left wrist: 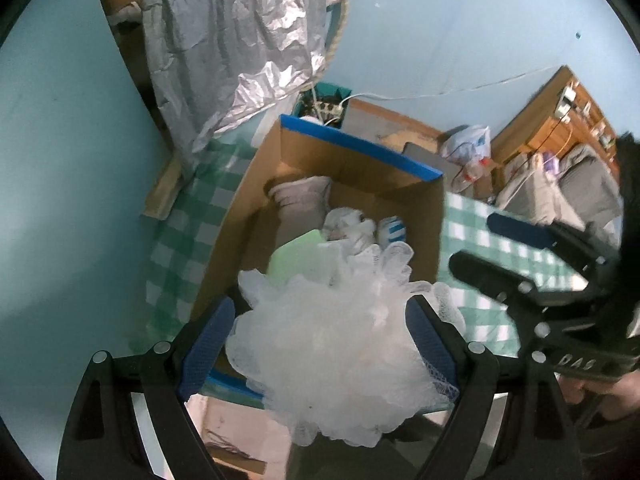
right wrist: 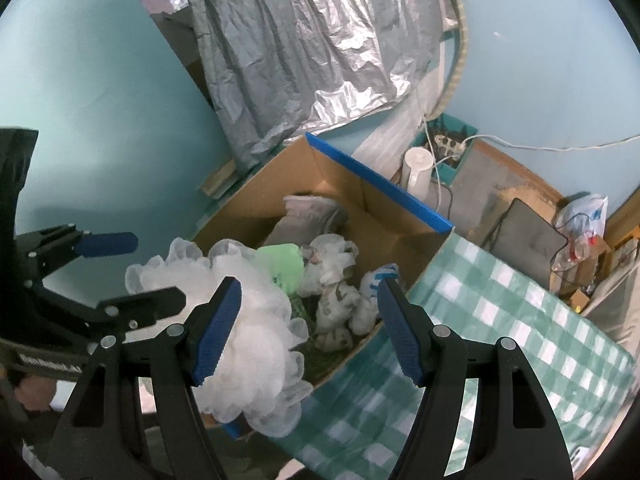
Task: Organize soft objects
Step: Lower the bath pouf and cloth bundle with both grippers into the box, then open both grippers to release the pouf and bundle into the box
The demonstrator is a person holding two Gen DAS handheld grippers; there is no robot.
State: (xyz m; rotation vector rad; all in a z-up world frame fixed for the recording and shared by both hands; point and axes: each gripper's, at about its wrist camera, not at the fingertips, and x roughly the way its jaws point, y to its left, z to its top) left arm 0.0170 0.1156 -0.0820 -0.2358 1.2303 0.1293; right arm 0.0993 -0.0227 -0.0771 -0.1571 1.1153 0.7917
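My left gripper is shut on a white mesh bath pouf and holds it over the near edge of an open cardboard box with blue-taped rims. The pouf also shows in the right wrist view, as does the left gripper. Inside the box lie a grey sock roll, a green sponge, a spotted white plush and a blue-striped white item. My right gripper is open and empty, just right of the pouf above the box's near corner; it also shows in the left wrist view.
The box stands on a table with a green checked cloth. A silver crinkled curtain hangs behind. A white canister, a power strip with cables, a grey pad and a plastic bag lie at the right.
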